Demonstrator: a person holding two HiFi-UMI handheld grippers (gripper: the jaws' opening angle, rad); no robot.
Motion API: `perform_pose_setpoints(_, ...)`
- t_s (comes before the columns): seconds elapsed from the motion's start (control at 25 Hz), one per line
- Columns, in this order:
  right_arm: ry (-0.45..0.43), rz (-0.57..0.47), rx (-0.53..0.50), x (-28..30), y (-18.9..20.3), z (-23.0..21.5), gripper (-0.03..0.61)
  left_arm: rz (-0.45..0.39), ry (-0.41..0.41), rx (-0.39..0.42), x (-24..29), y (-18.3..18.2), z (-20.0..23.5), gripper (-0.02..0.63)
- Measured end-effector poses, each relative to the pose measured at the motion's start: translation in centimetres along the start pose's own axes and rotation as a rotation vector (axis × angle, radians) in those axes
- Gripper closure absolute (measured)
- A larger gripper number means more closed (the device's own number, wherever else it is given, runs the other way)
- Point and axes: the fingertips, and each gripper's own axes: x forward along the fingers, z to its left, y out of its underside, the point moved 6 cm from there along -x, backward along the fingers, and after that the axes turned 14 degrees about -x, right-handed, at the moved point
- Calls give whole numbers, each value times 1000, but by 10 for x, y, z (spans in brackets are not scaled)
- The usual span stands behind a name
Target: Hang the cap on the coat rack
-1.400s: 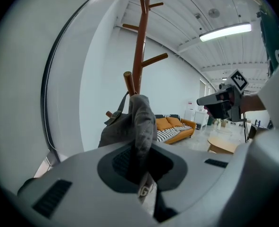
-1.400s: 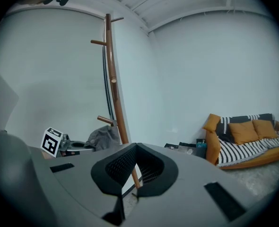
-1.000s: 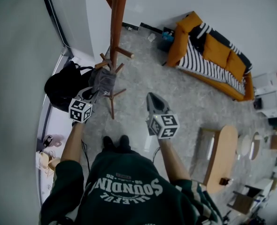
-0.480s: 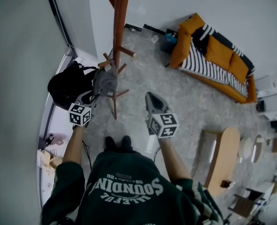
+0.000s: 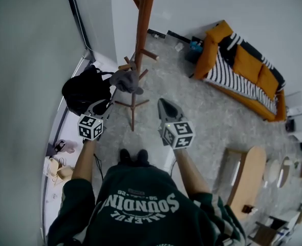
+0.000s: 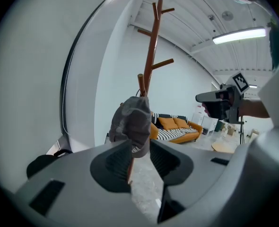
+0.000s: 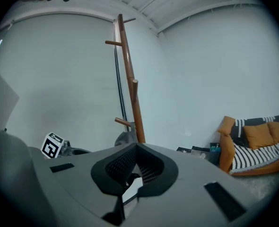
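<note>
the grey fabric cap (image 5: 126,80) is hanging on a short lower peg of the tall brown wooden coat rack (image 5: 142,35), drooping close against the pole. the left gripper (image 5: 102,107) is hovering near the cap but apart from it. its jaws are standing wide, with nothing pressed between the pads (in the left gripper view the cap (image 6: 132,122) is showing just beyond the gap, not clamped in it). the right gripper (image 5: 164,104) is pointing forward toward the rack, its jaws lying together on nothing. a black soft bag (image 5: 84,88) is sitting by the wall left of the rack. an orange sofa with a black-and-white striped cover (image 5: 240,68) is standing well apart along the far wall.
</note>
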Motion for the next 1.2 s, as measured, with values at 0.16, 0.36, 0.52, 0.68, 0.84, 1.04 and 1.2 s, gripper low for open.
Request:
perform_pose_setpoints(0.16,-31,-41,-17,8,-12,11,578,-51,-26,28,-20,-17,-13,525)
perform_pose_setpoints(0.36,-64,-83,-46,16,-27,22,578,-109,-53,84,-46,-42,-28,600)
perform_pose_setpoints(0.52,-91,-84,-60,24,-26,26,578,-143,-93,112,-63,-61,-37,612)
perform_pose_setpoints(0.68,-105,-109,-72,26,-33,30,580,-190,-105,117,-75,-78,-46,614)
perform_pose_setpoints(0.84,-99,-134,-90,27,-44,28,580,-205,-105,115,-75,-84,-48,614)
perform_pose_setpoints(1.04,-93,-150,-115,25,-47,25,580,-209,-95,120,-72,-86,-52,614)
perform_pose_setpoints(1.2,-82,-163,-125,24,-47,21,580,-210,-91,125,-68,-87,-55,614)
